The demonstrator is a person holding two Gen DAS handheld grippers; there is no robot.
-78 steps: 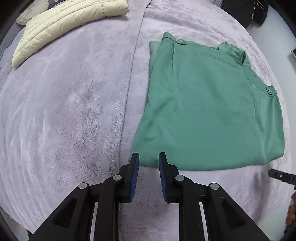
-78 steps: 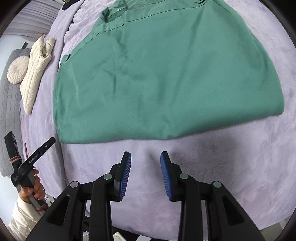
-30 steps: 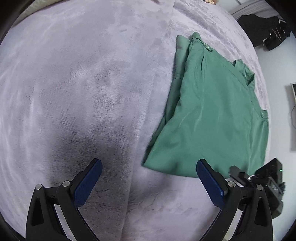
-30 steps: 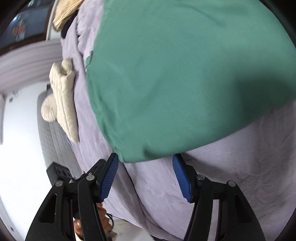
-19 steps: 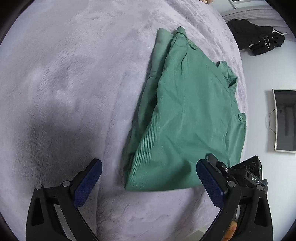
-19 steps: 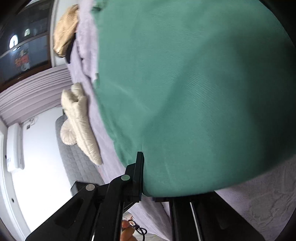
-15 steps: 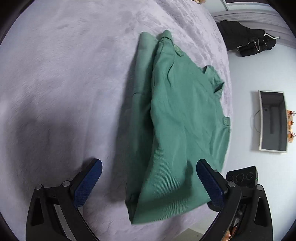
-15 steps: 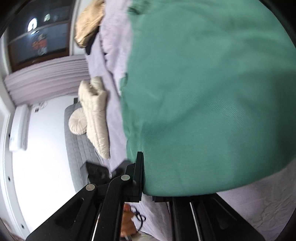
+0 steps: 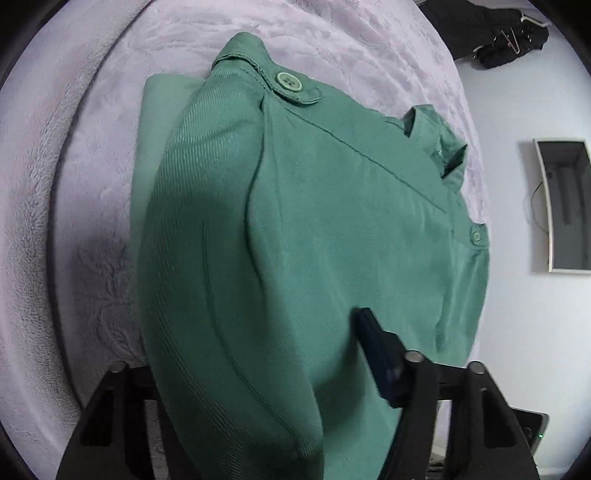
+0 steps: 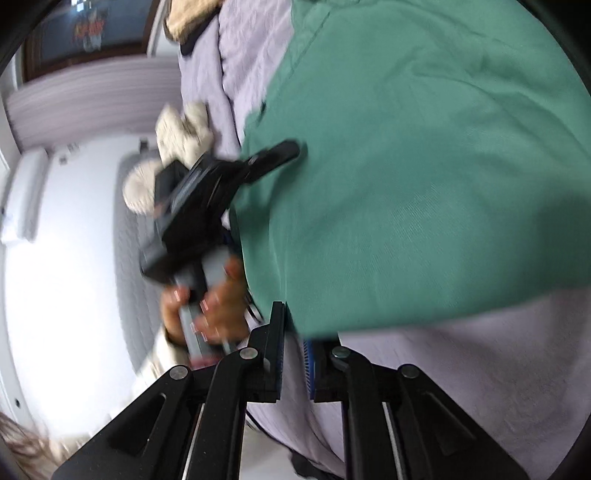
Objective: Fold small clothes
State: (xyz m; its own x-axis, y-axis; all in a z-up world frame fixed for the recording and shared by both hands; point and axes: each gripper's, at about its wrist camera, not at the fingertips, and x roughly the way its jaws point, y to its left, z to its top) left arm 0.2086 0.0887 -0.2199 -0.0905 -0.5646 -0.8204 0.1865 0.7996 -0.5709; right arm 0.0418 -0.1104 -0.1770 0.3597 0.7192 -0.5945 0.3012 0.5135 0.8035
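Observation:
A green buttoned shirt (image 9: pixel 332 221) lies folded on a lilac fleece blanket (image 9: pixel 92 184). Its near hem bunches up between the jaws of my left gripper (image 9: pixel 295 317), which are closing. One blue pad (image 9: pixel 373 350) rests against the cloth and the other finger is hidden under it. In the right wrist view the shirt (image 10: pixel 424 166) rises off the blanket (image 10: pixel 461 369). My right gripper (image 10: pixel 295 332) nips the hem corner at its fingertips, its jaws a narrow slit and opening slightly. There too, a hand (image 10: pixel 218 302) holds the left gripper (image 10: pixel 229 184), one finger (image 10: pixel 277 155) on top of the cloth.
Black clothes with a hanger (image 9: pixel 498 33) lie past the bed's far corner, by a framed panel (image 9: pixel 565 206) on the wall. A cream quilted jacket (image 10: pixel 184 129) and a round cushion (image 10: pixel 142 184) sit at the bed's far side. The bed edge runs just below both grippers.
My left gripper swung from beside the shirt onto its near hem and its jaws narrowed around the cloth. My right gripper closed on the other hem corner, lifted it and rolled.

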